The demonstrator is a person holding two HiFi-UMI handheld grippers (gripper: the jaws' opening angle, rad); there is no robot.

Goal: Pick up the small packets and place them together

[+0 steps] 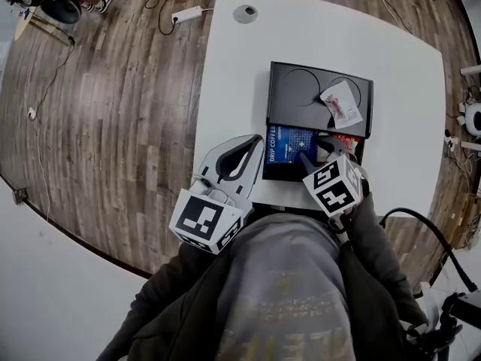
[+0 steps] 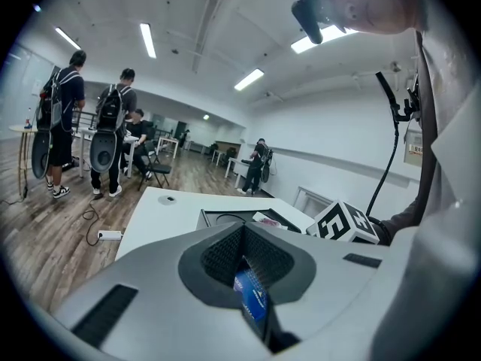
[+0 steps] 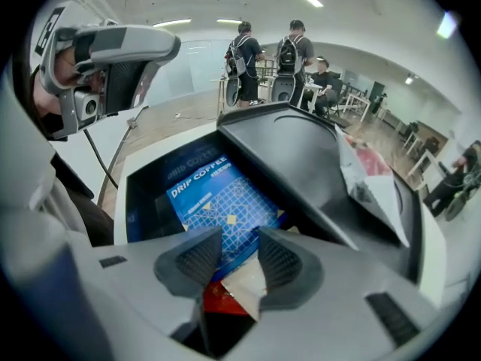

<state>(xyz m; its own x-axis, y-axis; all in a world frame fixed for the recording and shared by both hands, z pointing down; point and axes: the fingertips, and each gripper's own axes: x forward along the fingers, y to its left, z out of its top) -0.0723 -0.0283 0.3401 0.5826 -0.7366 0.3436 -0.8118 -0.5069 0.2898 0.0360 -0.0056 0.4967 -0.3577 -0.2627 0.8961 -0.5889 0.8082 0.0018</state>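
A black two-part tray (image 1: 289, 81) stands on the white table (image 1: 398, 149). Its near compartment holds a blue drip-coffee packet (image 1: 289, 145) (image 3: 218, 198) and red packets (image 1: 346, 143). A white-and-red packet (image 1: 340, 104) (image 3: 376, 190) lies on the upper part. My right gripper (image 1: 312, 155) (image 3: 239, 239) hangs over the near compartment with its jaws apart. The corner of a small white-and-red packet (image 3: 242, 280) sits between them, against the right pad. My left gripper (image 1: 254, 145) (image 2: 242, 228) is left of the tray, shut on a thin blue packet (image 2: 252, 295).
A round cable grommet (image 1: 245, 13) is set into the table's far edge. A power strip (image 1: 186, 13) and cables lie on the wooden floor. Several people (image 2: 60, 119) stand by desks far off. The table edge runs right in front of my body.
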